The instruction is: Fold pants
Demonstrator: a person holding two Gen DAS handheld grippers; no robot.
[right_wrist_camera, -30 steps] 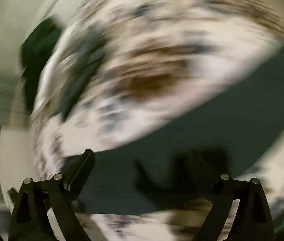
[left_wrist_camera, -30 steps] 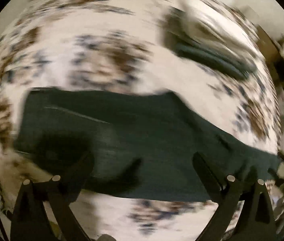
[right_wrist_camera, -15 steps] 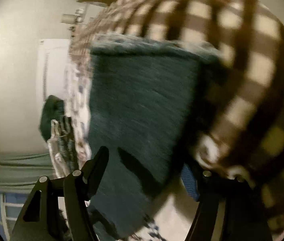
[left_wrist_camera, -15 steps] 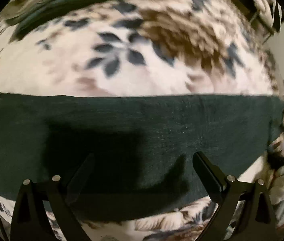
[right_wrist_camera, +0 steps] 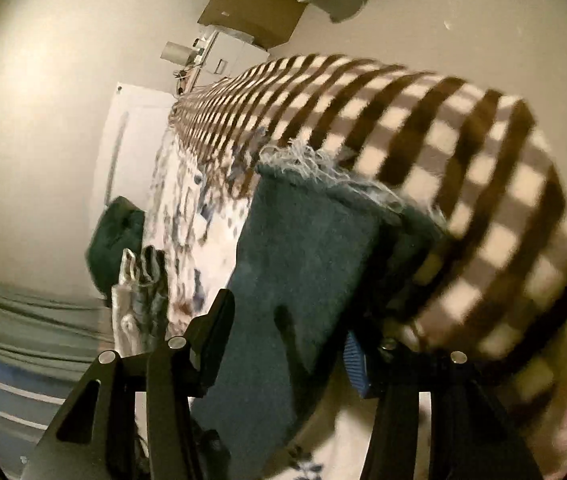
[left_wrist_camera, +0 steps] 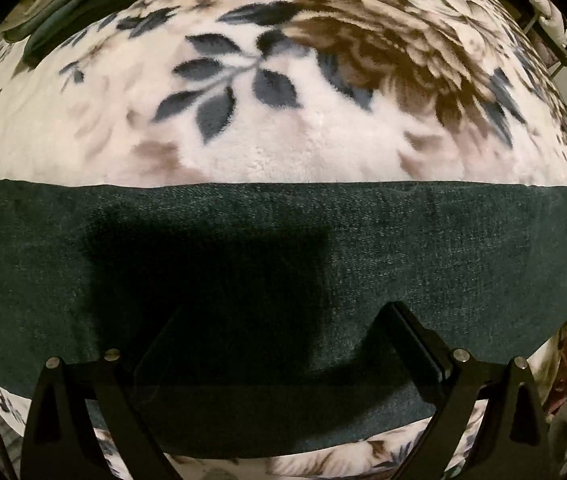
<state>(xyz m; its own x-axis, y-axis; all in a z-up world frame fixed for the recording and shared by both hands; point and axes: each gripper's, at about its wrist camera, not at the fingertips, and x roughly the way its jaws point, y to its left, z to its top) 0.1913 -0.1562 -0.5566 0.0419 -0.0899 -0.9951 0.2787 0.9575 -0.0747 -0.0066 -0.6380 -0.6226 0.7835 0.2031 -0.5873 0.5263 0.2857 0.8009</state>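
Note:
The dark green denim pants (left_wrist_camera: 283, 264) lie flat in a long band across a floral blanket (left_wrist_camera: 283, 132). My left gripper (left_wrist_camera: 283, 320) is open and hovers just above the middle of the band, holding nothing. In the right wrist view a pant leg (right_wrist_camera: 303, 264) with a frayed pale hem lies next to a brown checked blanket roll (right_wrist_camera: 463, 184). My right gripper (right_wrist_camera: 295, 320) is open, its fingers either side of that leg end. Its right finger is partly hidden under the cloth and the roll.
More folded dark clothes (left_wrist_camera: 83, 0) lie at the far left edge of the blanket. In the right wrist view a dark green garment (right_wrist_camera: 115, 236) and a striped cloth (right_wrist_camera: 139, 280) lie at the bed's edge, by the wall and a white door (right_wrist_camera: 131, 136).
My left gripper has come lower and closer over the pants, now square to them. My right gripper has swung round from the middle of the pants to the frayed leg end by the checked roll.

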